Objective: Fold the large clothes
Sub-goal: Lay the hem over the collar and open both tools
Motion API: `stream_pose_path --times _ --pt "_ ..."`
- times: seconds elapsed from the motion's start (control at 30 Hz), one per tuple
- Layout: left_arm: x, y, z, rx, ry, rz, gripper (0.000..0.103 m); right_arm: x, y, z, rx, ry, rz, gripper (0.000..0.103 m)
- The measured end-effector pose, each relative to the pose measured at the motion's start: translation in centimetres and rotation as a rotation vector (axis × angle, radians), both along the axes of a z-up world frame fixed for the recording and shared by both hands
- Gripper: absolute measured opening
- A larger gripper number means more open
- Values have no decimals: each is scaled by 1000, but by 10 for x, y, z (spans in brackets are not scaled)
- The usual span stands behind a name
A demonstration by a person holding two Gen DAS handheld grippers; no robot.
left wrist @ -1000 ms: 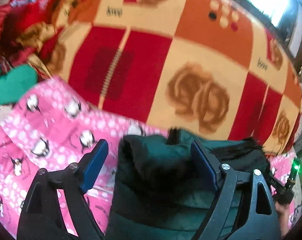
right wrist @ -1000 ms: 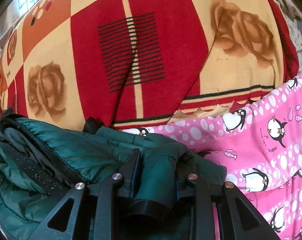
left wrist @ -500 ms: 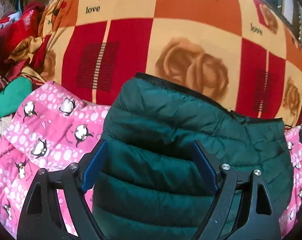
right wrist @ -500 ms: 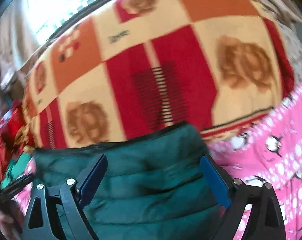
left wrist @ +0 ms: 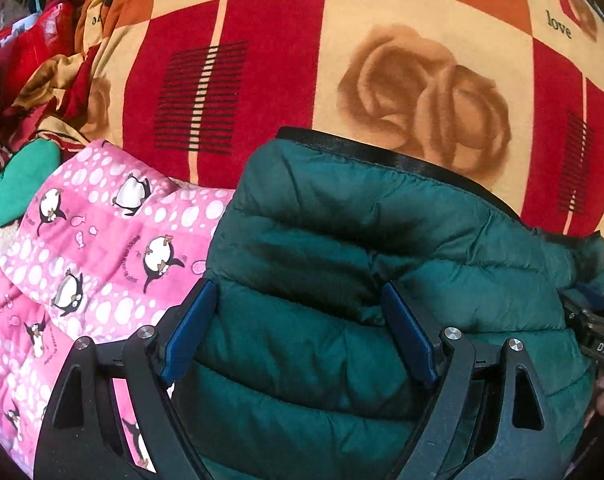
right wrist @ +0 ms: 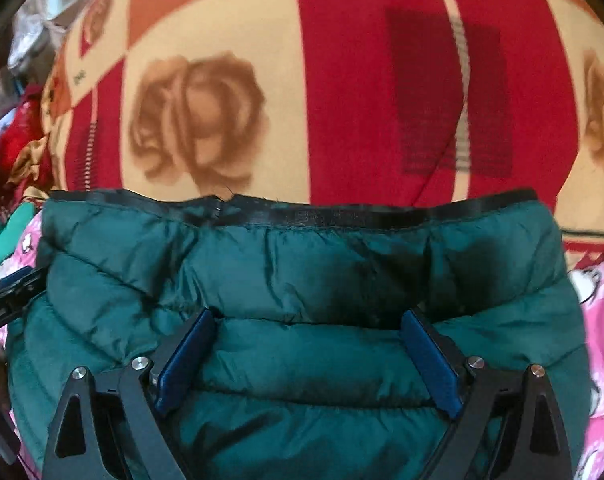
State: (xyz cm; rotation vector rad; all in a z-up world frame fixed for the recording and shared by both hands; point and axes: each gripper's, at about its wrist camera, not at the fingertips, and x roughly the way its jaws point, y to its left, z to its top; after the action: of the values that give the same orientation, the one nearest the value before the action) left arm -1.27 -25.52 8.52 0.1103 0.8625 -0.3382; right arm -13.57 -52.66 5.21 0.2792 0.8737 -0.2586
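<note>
Puffy dark green quilted jacket [right wrist: 302, 280] lies folded on the bed's rose-patterned blanket [right wrist: 362, 80], soft, light and slippery, so pinch its black-trimmed edge; your left hand-held gripper [left wrist: 302, 332] and right hand-held gripper [right wrist: 306, 356] gape wide, holding nothing.

The word "love" is showing twice on the blanket [left wrist: 422, 20], at top left and top right. "DAS" is standing on the right tool [left wrist: 598, 336]. Writing on the pink quilt [left wrist: 101, 248] is too small to read.

The jacket [left wrist: 342, 280] is laid low in the frame, on the penguin sheet [left wrist: 81, 248] at lower left. Behind it, the rose blanket [left wrist: 382, 60] is spread across the upper frame.
</note>
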Motion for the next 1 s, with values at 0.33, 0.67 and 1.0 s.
stream_pose_path --times 0.33,0.67,1.0 --pt "-6 1 22 -1 -26 -25 85 -22 -12 27 43 -60 -22 93" --pt "28 -7 1 32 59 23 85 -40 -64 16 -19 1 -154 93" --pt "33 -16 -13 89 64 24 90 -40 -73 -7 24 35 -209 93"
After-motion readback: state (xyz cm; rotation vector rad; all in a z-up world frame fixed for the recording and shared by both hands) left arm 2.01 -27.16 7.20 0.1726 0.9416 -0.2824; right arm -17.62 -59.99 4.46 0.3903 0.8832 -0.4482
